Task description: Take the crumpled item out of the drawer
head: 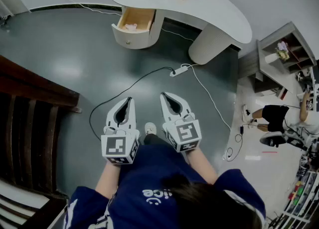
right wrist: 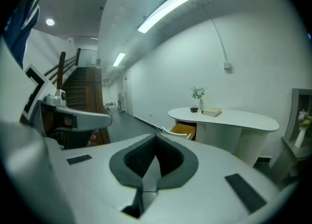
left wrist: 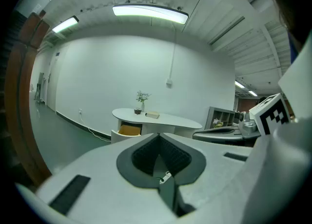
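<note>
The left gripper [head: 129, 100] and the right gripper [head: 165, 95] both have their jaws pressed together with nothing between them, held side by side well short of the desk [head: 219, 11]. The drawer [head: 130, 35] stands pulled out from under the desk's left end, and the crumpled item [head: 130, 26] lies inside it as a small pale lump near the drawer's front wall. It is too small here to tell paper from cloth, but either way it probably weighs next to nothing, gives under pressure and won't break. A light pinch across a raised fold on top should lift it. The jaws would have to open first and come in from above, since the drawer's walls close in on the sides and the desk top overhangs its back part. The floor [head: 75, 63] between the grippers and the desk is open. A cable [head: 130, 81] and a power strip [head: 178, 71] lie on it toward the desk's right leg, off the straight line to the drawer, and a shelf [head: 286, 48] stands past the desk's right end.
</note>
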`<action>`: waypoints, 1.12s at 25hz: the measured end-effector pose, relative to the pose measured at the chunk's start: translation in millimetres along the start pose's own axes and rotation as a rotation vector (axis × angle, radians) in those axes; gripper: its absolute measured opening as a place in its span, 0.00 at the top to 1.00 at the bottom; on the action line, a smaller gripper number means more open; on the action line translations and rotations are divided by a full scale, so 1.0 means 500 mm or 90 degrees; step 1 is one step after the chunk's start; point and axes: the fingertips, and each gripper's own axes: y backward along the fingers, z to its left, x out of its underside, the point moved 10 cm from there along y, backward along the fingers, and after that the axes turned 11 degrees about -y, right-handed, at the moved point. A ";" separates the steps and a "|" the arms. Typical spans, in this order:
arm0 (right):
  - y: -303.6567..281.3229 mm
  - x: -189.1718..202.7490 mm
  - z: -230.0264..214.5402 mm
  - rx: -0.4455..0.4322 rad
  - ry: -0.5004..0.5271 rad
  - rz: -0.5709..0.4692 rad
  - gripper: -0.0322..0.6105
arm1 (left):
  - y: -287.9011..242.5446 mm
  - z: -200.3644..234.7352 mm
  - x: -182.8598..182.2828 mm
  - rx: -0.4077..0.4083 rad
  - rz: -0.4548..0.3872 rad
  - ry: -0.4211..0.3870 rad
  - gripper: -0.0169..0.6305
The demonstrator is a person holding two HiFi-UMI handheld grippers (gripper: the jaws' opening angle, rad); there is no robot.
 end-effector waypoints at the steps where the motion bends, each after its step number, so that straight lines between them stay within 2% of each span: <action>1: 0.006 -0.001 -0.007 0.001 -0.002 -0.004 0.94 | -0.002 -0.012 0.000 0.005 0.000 -0.007 0.97; 7: 0.021 0.003 -0.030 0.008 -0.015 -0.006 0.94 | -0.014 -0.042 0.002 0.016 0.010 -0.020 0.97; 19: -0.042 -0.021 -0.007 0.056 -0.019 -0.040 0.94 | -0.046 0.063 0.000 0.021 -0.002 -0.021 0.97; 24: -0.067 -0.008 -0.007 0.042 -0.036 -0.016 0.94 | -0.068 0.078 -0.011 0.028 0.004 -0.033 0.97; 28: -0.111 0.005 -0.040 0.023 -0.051 -0.003 0.94 | -0.101 0.075 -0.017 0.029 0.011 -0.048 0.97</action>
